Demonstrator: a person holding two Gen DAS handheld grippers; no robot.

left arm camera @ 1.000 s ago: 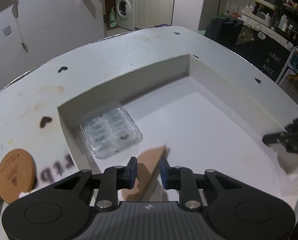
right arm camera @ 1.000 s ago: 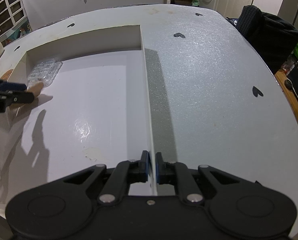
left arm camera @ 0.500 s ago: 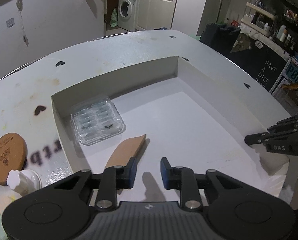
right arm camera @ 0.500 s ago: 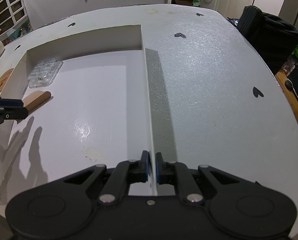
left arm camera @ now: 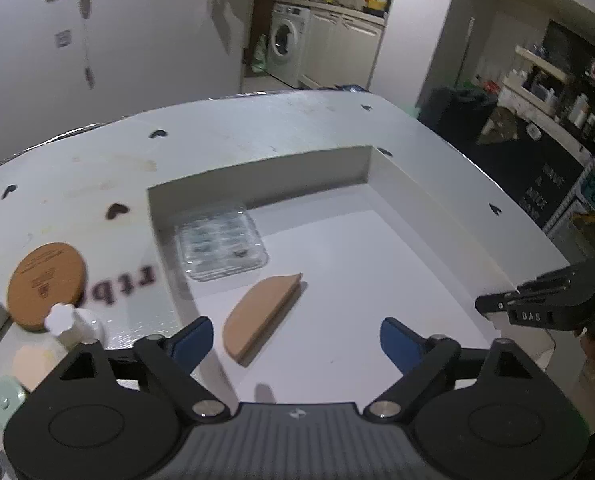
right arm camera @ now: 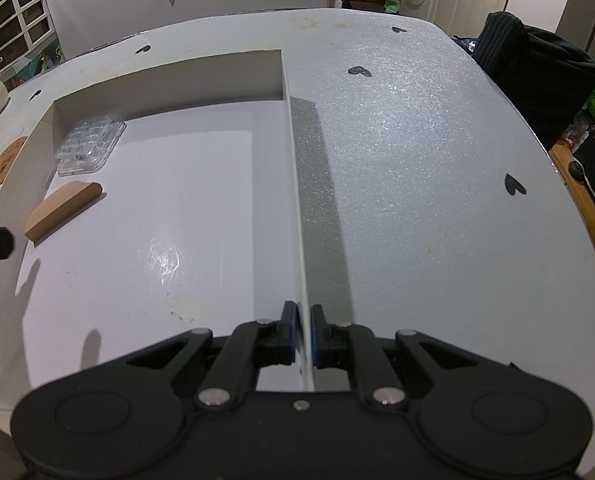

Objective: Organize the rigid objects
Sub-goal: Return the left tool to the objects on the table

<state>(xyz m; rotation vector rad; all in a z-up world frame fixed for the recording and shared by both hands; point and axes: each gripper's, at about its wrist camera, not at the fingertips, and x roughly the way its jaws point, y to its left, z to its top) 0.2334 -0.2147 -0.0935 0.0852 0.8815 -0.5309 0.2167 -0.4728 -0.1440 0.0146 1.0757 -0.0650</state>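
A white shallow box (left arm camera: 257, 168) (right arm camera: 169, 76) lies on the table. Inside it a half-round wooden piece (left arm camera: 259, 312) (right arm camera: 61, 210) lies flat near the left wall, beside a clear plastic blister tray (left arm camera: 221, 246) (right arm camera: 91, 146). My left gripper (left arm camera: 293, 340) is open wide and empty, above and behind the wooden piece. My right gripper (right arm camera: 303, 330) is shut on the box's right wall (right arm camera: 295, 184); it also shows in the left wrist view (left arm camera: 537, 308).
Left of the box on the white table (left arm camera: 77, 184) lie a round cork coaster (left arm camera: 45, 284), a white knobbed cap (left arm camera: 73, 324) and a pale green disc (left arm camera: 5, 400). A dark chair (right arm camera: 537, 76) stands at the table's far right.
My left gripper let go of the wooden piece, which now lies flat in the box. The gripper opened wide and drew back and up. My right gripper held still.
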